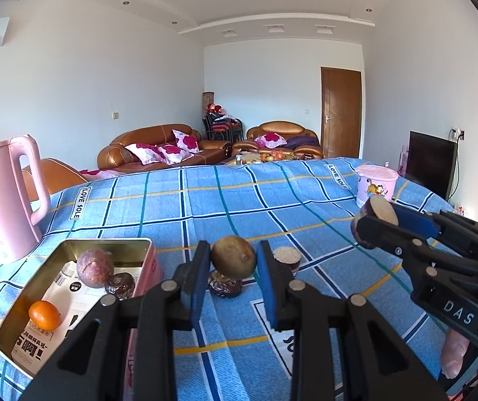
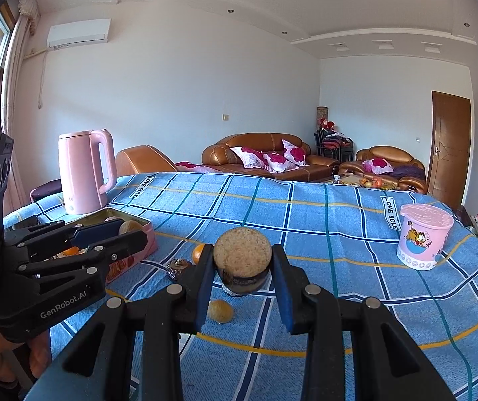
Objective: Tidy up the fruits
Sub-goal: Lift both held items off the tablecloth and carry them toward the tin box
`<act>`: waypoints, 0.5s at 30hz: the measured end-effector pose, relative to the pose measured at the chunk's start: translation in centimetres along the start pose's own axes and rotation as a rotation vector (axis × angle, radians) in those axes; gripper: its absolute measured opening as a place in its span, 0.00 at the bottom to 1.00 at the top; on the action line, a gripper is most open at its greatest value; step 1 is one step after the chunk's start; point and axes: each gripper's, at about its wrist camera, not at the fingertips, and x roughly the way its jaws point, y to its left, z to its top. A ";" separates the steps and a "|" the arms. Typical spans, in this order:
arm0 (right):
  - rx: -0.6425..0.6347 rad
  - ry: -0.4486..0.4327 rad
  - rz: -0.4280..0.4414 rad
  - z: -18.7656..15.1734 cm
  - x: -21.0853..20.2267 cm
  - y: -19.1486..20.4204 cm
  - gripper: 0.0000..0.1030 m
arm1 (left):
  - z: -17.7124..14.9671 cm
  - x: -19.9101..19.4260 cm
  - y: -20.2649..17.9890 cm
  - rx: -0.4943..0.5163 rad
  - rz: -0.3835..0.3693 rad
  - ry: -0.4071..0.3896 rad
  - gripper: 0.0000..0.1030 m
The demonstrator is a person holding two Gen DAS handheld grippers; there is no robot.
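1. Left wrist view, nearest: left gripper (image 1: pixel 233 260) is clamped on a brownish kiwi-like fruit (image 1: pixel 233 256), held above the cloth just right of the tin (image 1: pixel 71 241); its long axis runs side to side between the pads.
2. Right gripper (image 2: pixel 243 260) is clamped on a halved fruit (image 2: pixel 242 253), lifted, cut face toward the camera.
3. Tin holds 3: an orange fruit (image 1: pixel 44 314), a purple fruit (image 1: pixel 95 268), a dark one (image 1: pixel 120 285).
4. Left on the blue cloth (image 2: pixel 339 234): a yellowish fruit (image 2: pixel 220 310), a dark fruit (image 2: pixel 178 267), an orange one (image 2: pixel 198 253), another half (image 1: pixel 287 255). Judged roughly halfway.
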 end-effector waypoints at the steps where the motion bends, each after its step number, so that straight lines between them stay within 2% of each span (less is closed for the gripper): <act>1: -0.002 -0.006 -0.001 0.0 -0.1 0.0 0.34 | 0.0 -0.1 0.0 0.001 0.000 -0.004 0.29; 9: -0.015 -0.045 -0.012 0.1 -0.9 0.4 0.34 | 0.0 -1.3 -0.6 0.024 0.024 -0.061 0.29; 15: -0.015 -0.045 -0.013 0.1 -0.9 0.4 0.34 | 0.0 -1.6 -0.5 0.026 0.026 -0.067 0.29</act>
